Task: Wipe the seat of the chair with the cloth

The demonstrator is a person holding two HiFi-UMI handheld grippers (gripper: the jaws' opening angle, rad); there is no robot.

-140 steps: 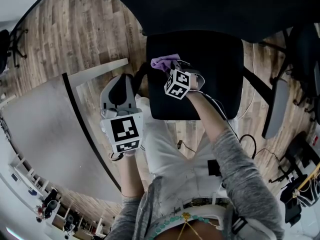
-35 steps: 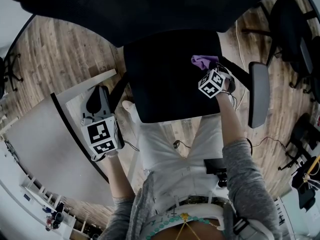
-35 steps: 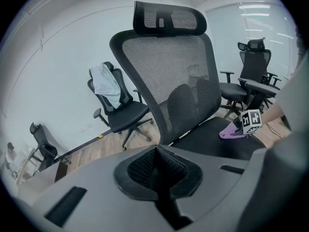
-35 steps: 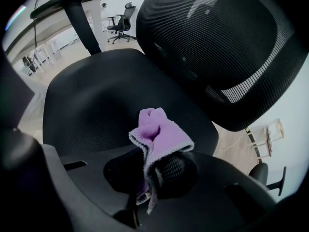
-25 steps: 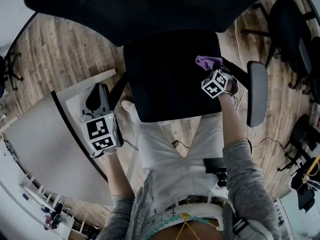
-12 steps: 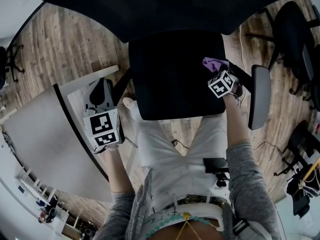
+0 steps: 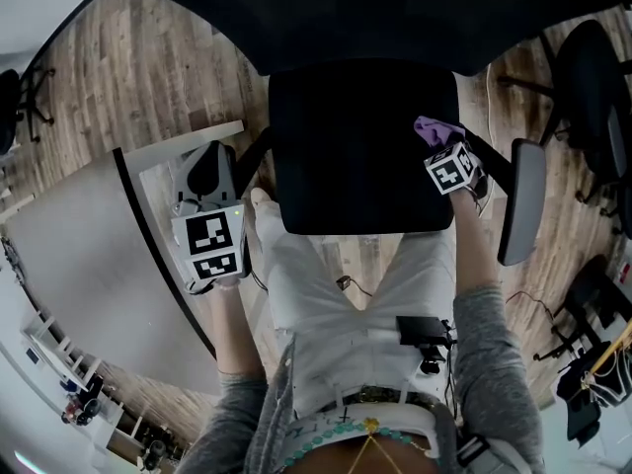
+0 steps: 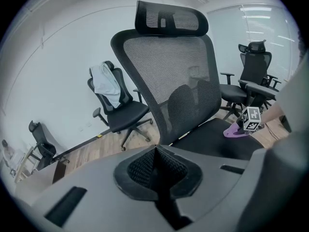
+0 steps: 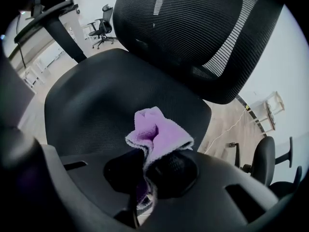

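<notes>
1. Step in hand. We are judging this to be the wiping pass itself. The right gripper (image 9: 145, 170) is gripping the cloth (image 9: 157, 132), with both jaws clenched on its near end. The purple bunch is sticking out ahead of the jaws toward the backrest (image 9: 193, 28). In the head view the cloth is sitting at the right-hand edge of the seat (image 7: 355, 146), about midway front to back and just inside the armrest (image 7: 520, 200). From the left gripper view it appears to be resting on the seat surface.

2. Next move. We are expecting a stroke back across the seat toward its left side. This calls for downward pressure so the cloth drags flat rather than rolling. The grip must be firm, since only a small part of the cloth is pinched.

3. Pose.
- Right arm: we are reaching forward along the right side of the chair, forearm nearly straight, gripper angled down onto the seat.
- Left arm: we are holding the left gripper (image 8: 157, 166) well apart from the seat, off the chair's left side by the desk (image 7: 79, 265). Its jaws are pressed together on nothing and pointing toward the backrest.
</notes>
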